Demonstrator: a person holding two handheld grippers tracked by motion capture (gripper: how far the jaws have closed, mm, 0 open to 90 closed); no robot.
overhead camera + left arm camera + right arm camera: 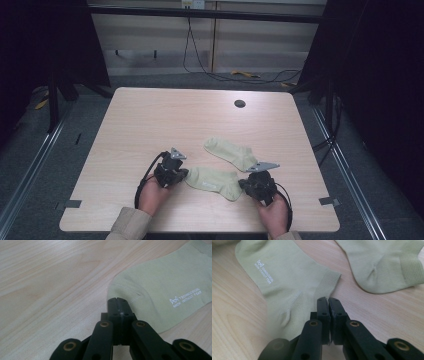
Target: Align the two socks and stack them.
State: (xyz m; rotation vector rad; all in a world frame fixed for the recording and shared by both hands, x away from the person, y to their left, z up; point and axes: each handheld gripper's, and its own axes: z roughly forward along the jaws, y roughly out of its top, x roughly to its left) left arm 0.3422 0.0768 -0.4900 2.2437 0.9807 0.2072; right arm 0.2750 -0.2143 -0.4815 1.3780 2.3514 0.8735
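- High view, table [150, 120]: light wood-grain top with rounded corners; a small dark round cap [240, 104] is set into the far part, right of centre.
- High view, near sock [214, 182]: pale green, flat on the near part of the table, lying crosswise between the two grippers.
- High view, far sock [231, 152]: same pale green, flat, just beyond the near sock and toward the right; whether the two touch cannot be told.
- High view, left gripper [181, 175]: black, held in the person's left hand [152, 194], tip at the left end of the near sock; cable loops back toward the wrist.
- High view, right gripper [244, 184]: black, held in the right hand [274, 210], tip at the right end of the near sock; grey three-cornered plate on top.
- Left gripper view, left gripper [117, 300]: jaws pressed together with no gap, their tip at the rounded toe end of the near sock [165, 287]; a pinched fold cannot be made out for certain. White printed lettering shows on the sock.
- Right gripper view, right gripper [328, 299]: jaws closed, meeting at the ribbed cuff edge of the near sock [287, 277], fabric seemingly caught between them.
- Right gripper view, far sock [384, 262]: lies apart at upper right, bare wood between it and the near sock.
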